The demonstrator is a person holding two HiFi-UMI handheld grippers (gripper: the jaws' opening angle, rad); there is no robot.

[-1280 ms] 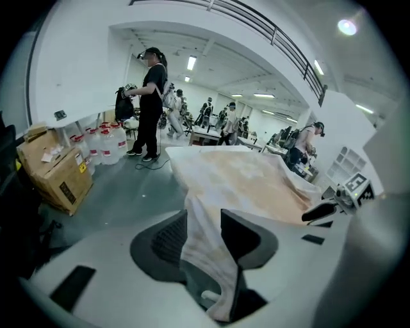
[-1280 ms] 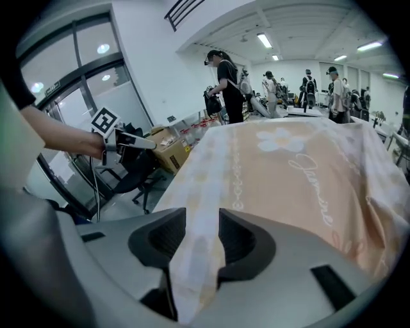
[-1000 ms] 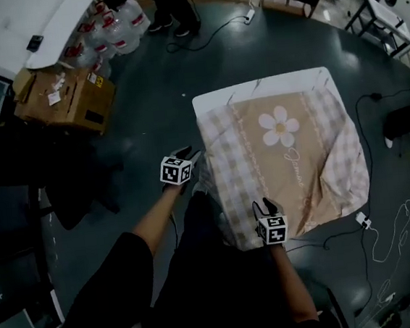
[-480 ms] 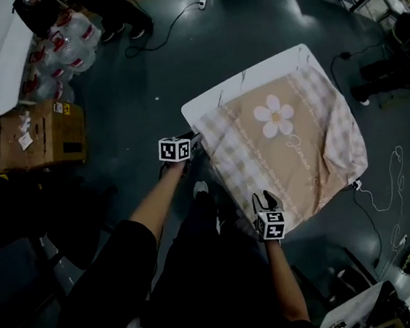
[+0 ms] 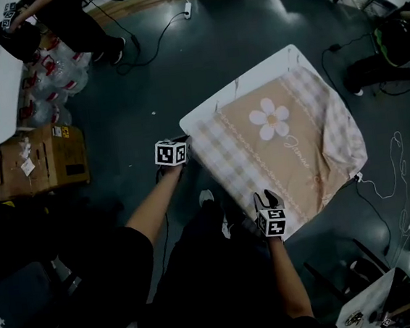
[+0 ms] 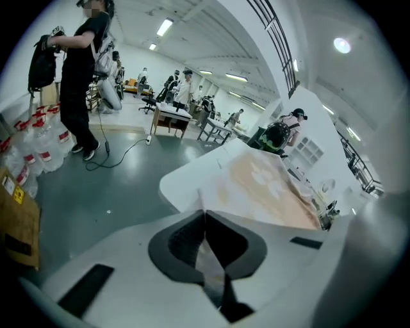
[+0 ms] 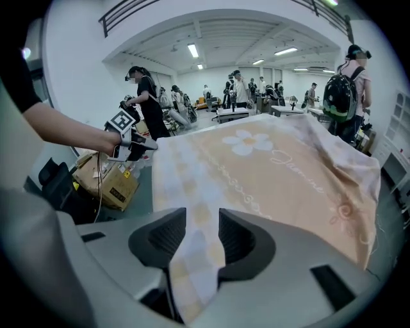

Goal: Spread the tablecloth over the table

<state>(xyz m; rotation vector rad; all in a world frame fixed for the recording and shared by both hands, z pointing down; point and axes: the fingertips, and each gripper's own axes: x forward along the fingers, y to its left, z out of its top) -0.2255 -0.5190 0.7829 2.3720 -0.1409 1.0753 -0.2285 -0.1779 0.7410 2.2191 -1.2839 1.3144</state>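
Head view: a person stands at the near edge of a table (image 5: 210,109), seen from above. A beige cloth (image 5: 283,144) with a white daisy and checked borders covers most of it. The cloth's long axis runs away from the person, toward the upper right. A bare white strip of table shows along the far-left side, while the cloth bunches and hangs off on the right. The left gripper (image 5: 185,143) is at the cloth's near-left corner, the corner closest to the bare strip. The right gripper (image 5: 266,197) is at the near-right corner.

Left gripper view: the left gripper's (image 6: 205,214) jaws have just been closing and now meet on a thin fold of cloth. The rest of the cloth (image 6: 262,186) stretches ahead and to the right. The uncovered table (image 6: 182,186) lies just ahead and to the left.

Right gripper view: the right gripper's (image 7: 202,221) jaws stand wide apart. The checked border runs between them but does not look pinched (a grip here appears yet to come). The cloth (image 7: 275,160) spreads ahead and rightward.

Judgement: the coming pull likely goes toward the left gripper's side, where the table is bare.
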